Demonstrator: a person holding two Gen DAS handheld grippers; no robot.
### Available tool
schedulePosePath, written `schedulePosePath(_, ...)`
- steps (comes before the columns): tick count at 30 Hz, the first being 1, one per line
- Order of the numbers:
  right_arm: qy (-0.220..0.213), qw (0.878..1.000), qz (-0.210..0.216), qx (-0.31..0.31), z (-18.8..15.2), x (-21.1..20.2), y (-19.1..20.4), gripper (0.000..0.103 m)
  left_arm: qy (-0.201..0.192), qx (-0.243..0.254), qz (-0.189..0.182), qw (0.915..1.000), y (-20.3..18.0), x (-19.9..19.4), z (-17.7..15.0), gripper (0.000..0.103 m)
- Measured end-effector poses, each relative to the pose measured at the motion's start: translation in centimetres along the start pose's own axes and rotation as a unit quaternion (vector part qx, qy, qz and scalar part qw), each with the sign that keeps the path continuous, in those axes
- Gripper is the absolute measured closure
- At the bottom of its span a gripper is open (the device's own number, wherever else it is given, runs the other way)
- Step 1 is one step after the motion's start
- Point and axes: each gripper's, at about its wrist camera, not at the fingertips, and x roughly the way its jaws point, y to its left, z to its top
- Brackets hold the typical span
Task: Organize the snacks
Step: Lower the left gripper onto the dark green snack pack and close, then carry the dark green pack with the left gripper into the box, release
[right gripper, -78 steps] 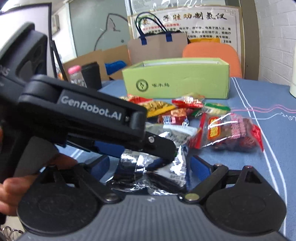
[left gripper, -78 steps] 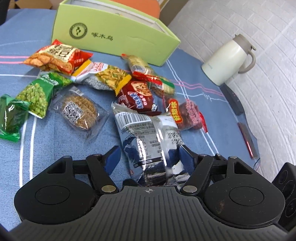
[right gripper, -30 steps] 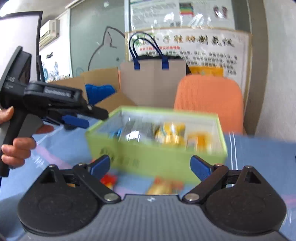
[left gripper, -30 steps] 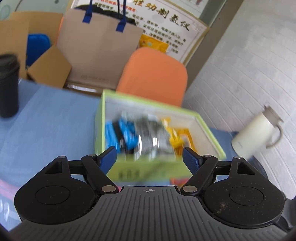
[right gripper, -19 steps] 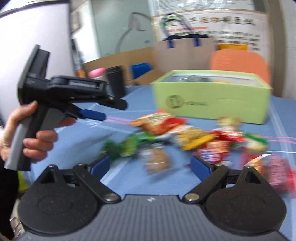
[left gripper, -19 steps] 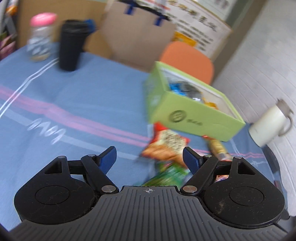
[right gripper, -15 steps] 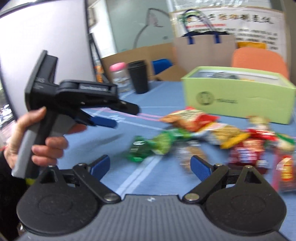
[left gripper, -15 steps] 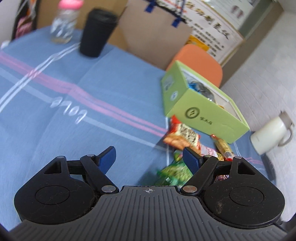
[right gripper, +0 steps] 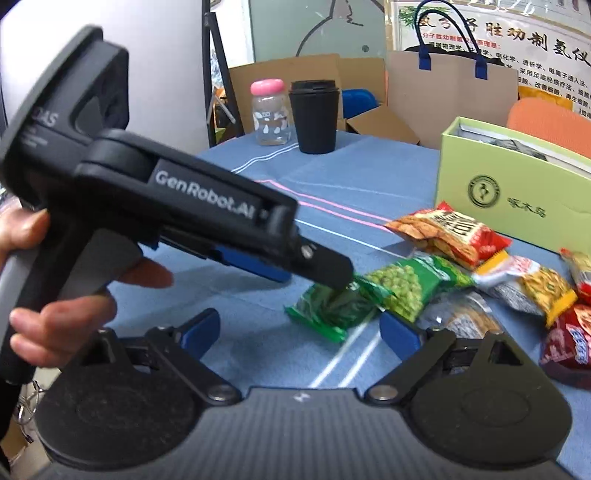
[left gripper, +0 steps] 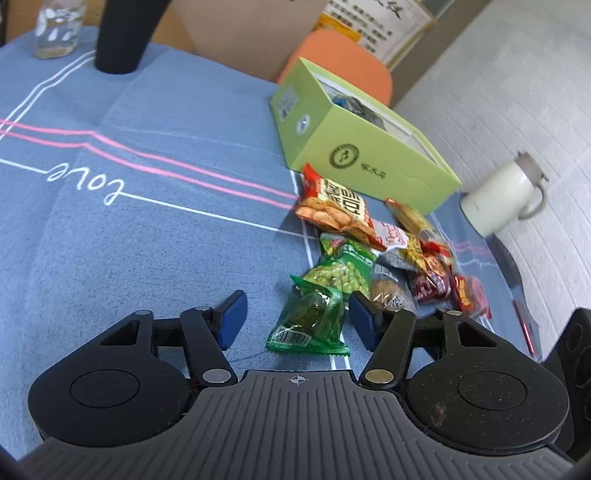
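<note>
lying lengthwise between jaws, green packet (left gripper: 309, 320)

Beyond the jaws, the green box (left gripper: 369, 147) shows only a sliver of its contents, too small to identify. The black cup (left gripper: 122, 33) and clear jar (left gripper: 55, 29) are cut off by the top edge. In the right wrist view, the left gripper (right gripper: 332, 273) covers part of the dark green packet (right gripper: 332, 310); whether it touches is unclear.
</note>
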Motion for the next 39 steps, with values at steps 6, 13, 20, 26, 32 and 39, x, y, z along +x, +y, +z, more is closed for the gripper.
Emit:
schedulePosePath(6,-0.003,1.000,-0.017,-0.001,-0.2,1.0,0.2,0.023,0.009,0.025,-0.007,0.9996,-0.5,1.1,-0.2,0.066)
schedulePosePath(13,-0.025,0.999,-0.009,0.017,0.2,-0.9,-0.3,0.043,0.005,0.016,-0.017,0.9997,-1.5,0.0,-0.7,0.094)
schedulePosePath(20,-0.077,0.996,-0.044,0.015,2.1,-4.4,-3.5,0.043,-0.014,0.032,-0.042,0.9985,-5.6,0.2,2.7,0.094)
schedulePosePath(26,-0.102,0.988,-0.113,-0.010,6.3,-6.6,-11.0,0.042,-0.029,0.056,-0.072,0.9954,-12.4,5.7,10.1,0.094)
schedulePosePath(32,-0.093,0.986,-0.134,0.009,10.0,-5.5,-20.8,0.042,-0.029,0.095,-0.064,0.9930,-18.2,13.4,17.0,0.094)
schedulePosePath(39,-0.099,0.982,-0.157,0.026,8.7,-6.3,-26.2,0.026,-0.018,0.091,-0.010,0.9957,-18.1,18.9,19.3,0.073)
